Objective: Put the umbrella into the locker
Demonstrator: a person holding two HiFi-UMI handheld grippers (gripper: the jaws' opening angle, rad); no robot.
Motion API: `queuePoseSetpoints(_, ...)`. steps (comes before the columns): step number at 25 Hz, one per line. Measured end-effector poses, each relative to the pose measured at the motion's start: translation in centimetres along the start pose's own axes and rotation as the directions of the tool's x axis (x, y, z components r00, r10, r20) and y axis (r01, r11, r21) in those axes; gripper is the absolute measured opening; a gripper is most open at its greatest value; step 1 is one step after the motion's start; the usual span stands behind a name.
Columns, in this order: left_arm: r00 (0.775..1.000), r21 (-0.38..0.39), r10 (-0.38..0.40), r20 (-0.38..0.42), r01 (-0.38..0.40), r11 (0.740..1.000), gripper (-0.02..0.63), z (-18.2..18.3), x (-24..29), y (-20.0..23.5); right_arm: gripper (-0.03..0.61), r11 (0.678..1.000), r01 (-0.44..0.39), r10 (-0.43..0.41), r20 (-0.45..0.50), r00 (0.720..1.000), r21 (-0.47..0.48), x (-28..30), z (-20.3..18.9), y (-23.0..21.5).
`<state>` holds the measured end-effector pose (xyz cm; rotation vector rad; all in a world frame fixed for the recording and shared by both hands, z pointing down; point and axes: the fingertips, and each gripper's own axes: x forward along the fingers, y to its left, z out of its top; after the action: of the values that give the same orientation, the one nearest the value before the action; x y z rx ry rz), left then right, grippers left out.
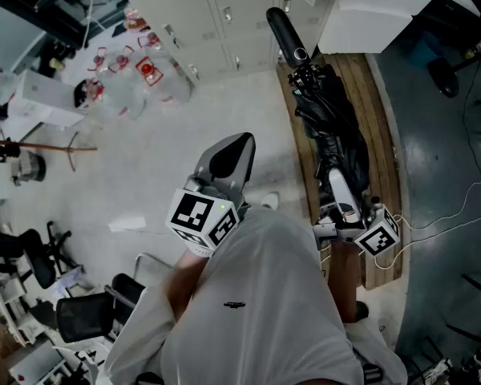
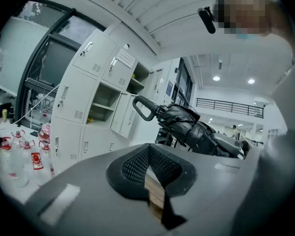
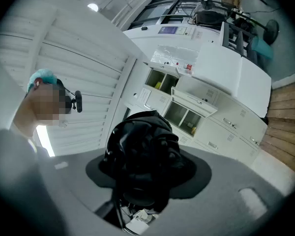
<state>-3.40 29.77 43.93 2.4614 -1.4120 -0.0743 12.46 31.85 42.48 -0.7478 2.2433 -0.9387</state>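
Note:
A folded black umbrella [image 1: 330, 123] with a curved black handle [image 1: 284, 27] sticks out from my right gripper [image 1: 341, 189], which is shut on its lower end. In the right gripper view the umbrella [image 3: 140, 141] fills the space between the jaws of the right gripper [image 3: 145, 167] and points up toward white lockers [image 3: 221, 119], two of them with doors open. My left gripper [image 1: 229, 157] is held in front of the person's body, its jaws together with nothing between them. Its own view shows the left gripper [image 2: 150, 163], the umbrella [image 2: 187, 127] to the right, and an open locker compartment [image 2: 104, 102].
White lockers [image 1: 224, 22] line the far side of the floor. A wooden strip [image 1: 382, 119] runs under the umbrella. Bottles and red-marked items [image 1: 136, 70] lie at the left, office chairs [image 1: 72, 311] at the lower left, cables [image 1: 465, 207] at the right.

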Motion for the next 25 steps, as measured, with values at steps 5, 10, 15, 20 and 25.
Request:
queuePoseSetpoints(5,1.000,-0.001,-0.014,-0.008,0.014,1.000,0.014,-0.1,0.4,-0.4,0.247,1.000,0.002,-0.002,-0.005,1.000,-0.003,-0.1,-0.1,0.2)
queuePoseSetpoints(10,0.999,0.005,-0.038,-0.013,0.039,0.999,0.014,-0.1,1.0,-1.0,0.249,1.000,0.004,-0.004,0.009,1.000,-0.009,-0.2,0.0,0.2)
queuePoseSetpoints(15,0.997,0.017,-0.075,-0.026,0.076,0.997,0.014,0.1,1.6,-1.2,0.249,0.999,0.010,-0.010,0.026,1.000,-0.032,0.1,0.3,0.5)
queuePoseSetpoints(20,0.994,0.027,-0.106,-0.040,0.108,0.994,0.014,-0.3,2.0,-4.3,0.249,0.997,0.041,-0.037,0.067,0.997,-0.060,-2.5,1.9,0.7)
queuePoseSetpoints(25,0.987,0.041,-0.148,-0.059,0.150,0.988,0.014,-0.4,2.9,-6.0,0.249,0.997,0.055,-0.048,0.124,0.991,-0.054,-4.2,3.5,0.9)
